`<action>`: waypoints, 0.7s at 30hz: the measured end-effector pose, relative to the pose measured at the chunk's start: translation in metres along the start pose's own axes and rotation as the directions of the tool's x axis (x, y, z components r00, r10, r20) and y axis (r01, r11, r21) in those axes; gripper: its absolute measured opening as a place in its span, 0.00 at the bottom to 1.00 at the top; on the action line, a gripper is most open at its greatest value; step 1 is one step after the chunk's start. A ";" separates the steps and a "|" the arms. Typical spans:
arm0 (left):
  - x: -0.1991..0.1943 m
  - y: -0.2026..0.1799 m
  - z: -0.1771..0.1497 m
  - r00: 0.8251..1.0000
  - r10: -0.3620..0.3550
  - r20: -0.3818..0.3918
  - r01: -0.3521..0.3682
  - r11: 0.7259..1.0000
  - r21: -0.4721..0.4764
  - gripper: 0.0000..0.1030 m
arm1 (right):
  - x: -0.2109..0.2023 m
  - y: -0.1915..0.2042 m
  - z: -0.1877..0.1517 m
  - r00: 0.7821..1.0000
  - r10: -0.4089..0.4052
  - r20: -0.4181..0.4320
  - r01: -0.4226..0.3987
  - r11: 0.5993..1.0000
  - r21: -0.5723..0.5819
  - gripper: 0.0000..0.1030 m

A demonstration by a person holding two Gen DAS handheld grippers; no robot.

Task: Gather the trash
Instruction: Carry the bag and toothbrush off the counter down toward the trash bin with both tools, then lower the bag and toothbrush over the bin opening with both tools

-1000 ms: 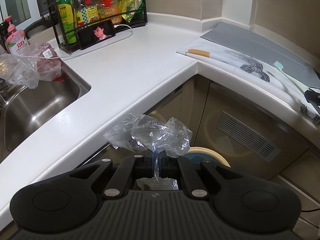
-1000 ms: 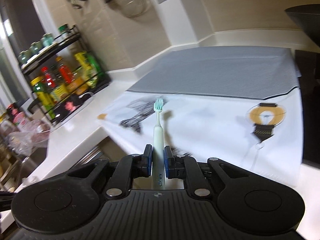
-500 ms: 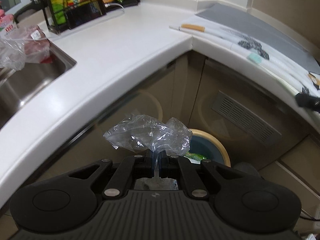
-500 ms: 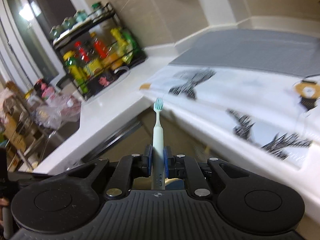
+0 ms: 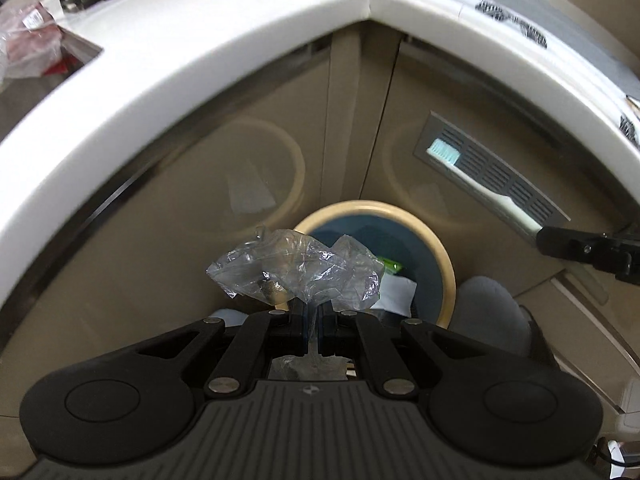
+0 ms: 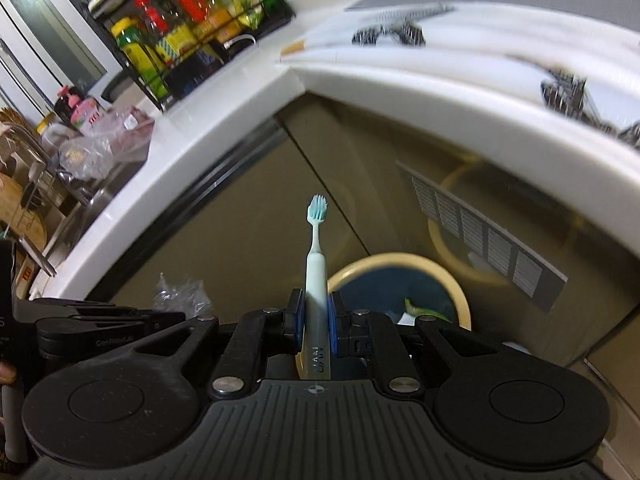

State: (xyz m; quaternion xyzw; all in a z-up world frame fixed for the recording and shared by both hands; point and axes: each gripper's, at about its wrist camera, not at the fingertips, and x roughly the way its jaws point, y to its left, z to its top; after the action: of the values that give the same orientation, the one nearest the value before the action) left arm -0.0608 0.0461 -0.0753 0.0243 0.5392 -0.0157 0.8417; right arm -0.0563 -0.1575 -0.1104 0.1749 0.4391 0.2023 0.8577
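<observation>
Both tools dropped below the bench (image 5: 168,52) edge toward the bin (image 5: 442,256). Left tool (image 5: 313,314) pinches a crumpled plastic wrap (image 5: 296,270); right tool (image 6: 316,320) grips a toothbrush (image 6: 316,272), handle lettering unreadable.

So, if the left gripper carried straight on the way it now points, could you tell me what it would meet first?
Most likely the open bin on the floor: the left gripper, shut on the crumpled plastic wrap, points down at its near rim. Depth is unclear.

Crinkled clear plastic film (image 5: 296,268), a smooth plastic toothbrush (image 6: 316,276), a glossy white countertop (image 5: 200,40).
</observation>
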 end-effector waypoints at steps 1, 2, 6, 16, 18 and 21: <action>0.004 -0.001 -0.001 1.000 -0.005 -0.009 0.004 1.000 -0.001 0.04 | 0.002 0.000 -0.002 1.000 -0.001 -0.009 0.001 1.000 0.003 0.13; 0.008 -0.001 0.000 1.000 -0.009 -0.019 0.009 1.000 -0.004 0.04 | 0.004 -0.001 -0.003 1.000 -0.004 -0.019 0.004 1.000 0.005 0.13; 0.023 -0.002 0.001 0.998 -0.025 -0.052 0.024 1.000 -0.012 0.04 | 0.012 -0.005 -0.006 0.998 -0.017 -0.053 0.018 1.000 0.019 0.13; 0.045 -0.001 0.007 0.995 -0.042 -0.088 0.040 0.999 -0.029 0.04 | 0.028 -0.008 -0.005 0.994 -0.045 -0.099 0.047 0.999 0.019 0.13; 0.041 0.000 0.007 0.996 -0.045 -0.081 0.042 0.999 -0.031 0.04 | 0.029 -0.006 -0.005 0.994 -0.046 -0.104 0.048 0.999 0.013 0.13; 0.030 0.004 0.003 0.997 -0.044 -0.060 0.041 0.998 -0.036 0.04 | 0.031 -0.003 -0.004 0.993 -0.045 -0.105 0.045 0.999 0.001 0.13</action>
State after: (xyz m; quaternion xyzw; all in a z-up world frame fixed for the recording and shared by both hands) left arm -0.0453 0.0503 -0.1008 -0.0014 0.5650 -0.0234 0.8248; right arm -0.0427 -0.1443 -0.1352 0.1556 0.4877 0.1909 0.8376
